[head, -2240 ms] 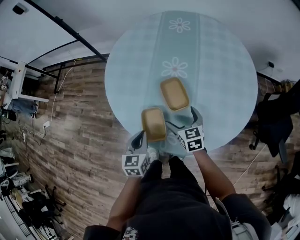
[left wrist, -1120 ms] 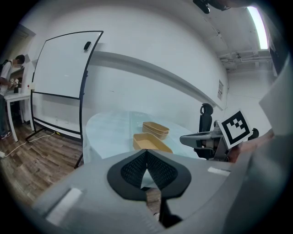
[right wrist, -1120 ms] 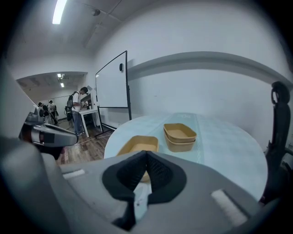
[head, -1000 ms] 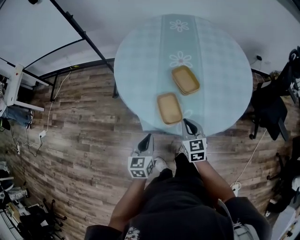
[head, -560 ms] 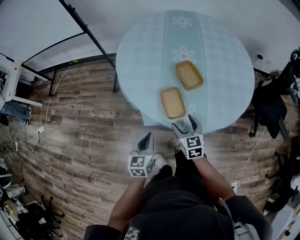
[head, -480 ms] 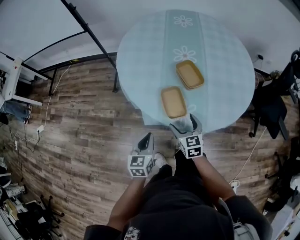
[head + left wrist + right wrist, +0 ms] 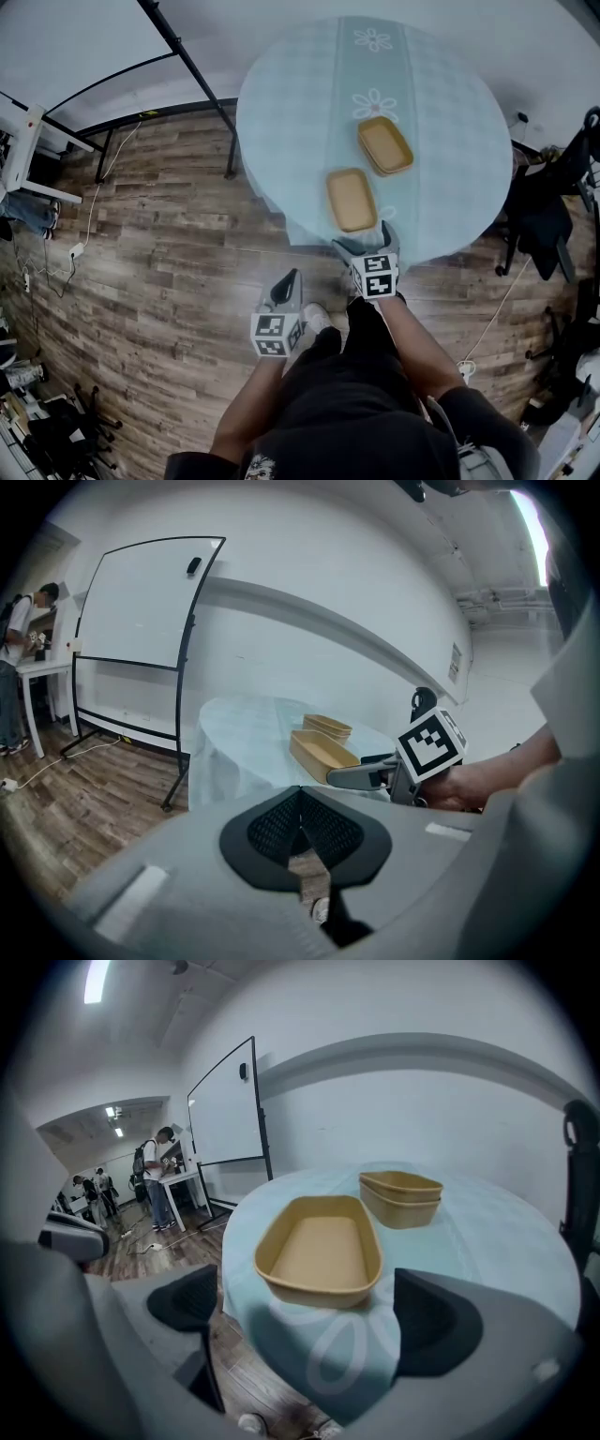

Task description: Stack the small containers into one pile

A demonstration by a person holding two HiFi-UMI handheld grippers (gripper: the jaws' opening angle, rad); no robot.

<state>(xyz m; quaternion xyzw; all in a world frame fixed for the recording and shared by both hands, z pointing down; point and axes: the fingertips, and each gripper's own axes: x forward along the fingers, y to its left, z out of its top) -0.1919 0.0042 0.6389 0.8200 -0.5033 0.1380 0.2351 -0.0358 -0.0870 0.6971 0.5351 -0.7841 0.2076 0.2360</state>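
Note:
Two tan containers sit on the round table's pale blue cloth (image 7: 450,112). The near single container (image 7: 352,200) (image 7: 321,1251) (image 7: 322,750) lies close to the table's front edge. Behind it stands a nested pair (image 7: 384,145) (image 7: 400,1196) (image 7: 326,727). My right gripper (image 7: 366,241) (image 7: 309,1335) hovers at the table's near edge, just short of the single container; its jaws are opening wide with nothing between them. My left gripper (image 7: 288,281) (image 7: 300,799) hangs shut and empty over the floor, left of the table.
A whiteboard on a black frame (image 7: 141,602) stands left of the table. People stand at a white desk (image 7: 159,1176) further off. A dark chair with a bag (image 7: 553,206) is right of the table. Wooden floor (image 7: 159,281) surrounds it.
The right gripper has gone from shut to wide open and moved up to the table's near edge. The left gripper stays shut low over the floor.

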